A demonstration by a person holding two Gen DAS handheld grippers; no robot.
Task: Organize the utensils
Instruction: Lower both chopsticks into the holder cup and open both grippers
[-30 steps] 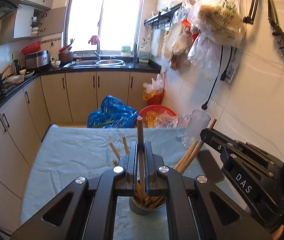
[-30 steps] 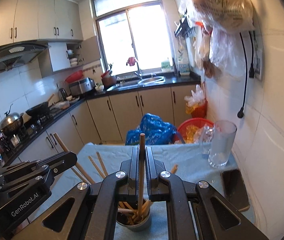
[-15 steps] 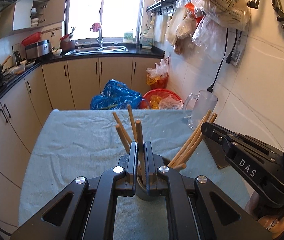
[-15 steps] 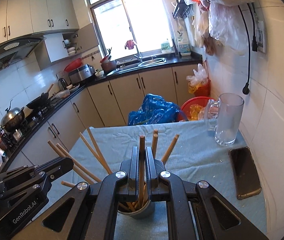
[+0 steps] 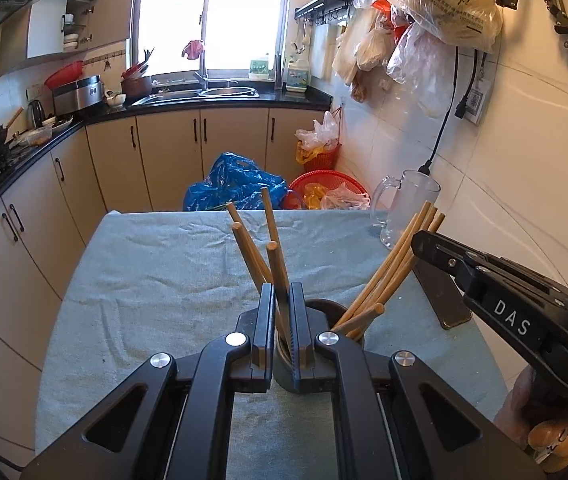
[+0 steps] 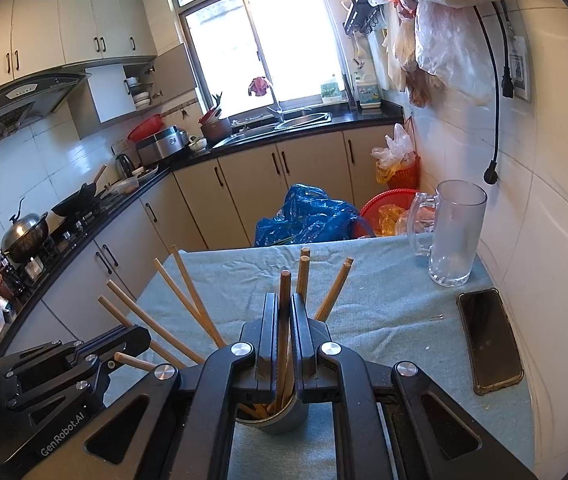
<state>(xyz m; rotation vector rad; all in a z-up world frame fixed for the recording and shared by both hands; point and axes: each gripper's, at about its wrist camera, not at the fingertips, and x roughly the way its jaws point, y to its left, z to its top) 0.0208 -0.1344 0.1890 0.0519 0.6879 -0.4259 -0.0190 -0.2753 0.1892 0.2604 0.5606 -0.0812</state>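
Leaning chopsticks (image 6: pixel 188 300) crowd the cup (image 6: pixel 280 420); the cloth (image 5: pixel 156 280) on the left is open; glass mug (image 6: pixel 452 240) and phone (image 6: pixel 488 344) block the right

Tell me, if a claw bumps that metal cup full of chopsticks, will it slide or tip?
Probably tip. The cup looks narrow, and the chopsticks fan out well above its rim, so it seems top-heavy. The wrinkled cloth beneath likely grips its base rather than letting it slide.

Chopsticks (image 6: pixel 188 300) stand in a cup (image 6: pixel 284 420); phone (image 6: pixel 488 340) lies right.
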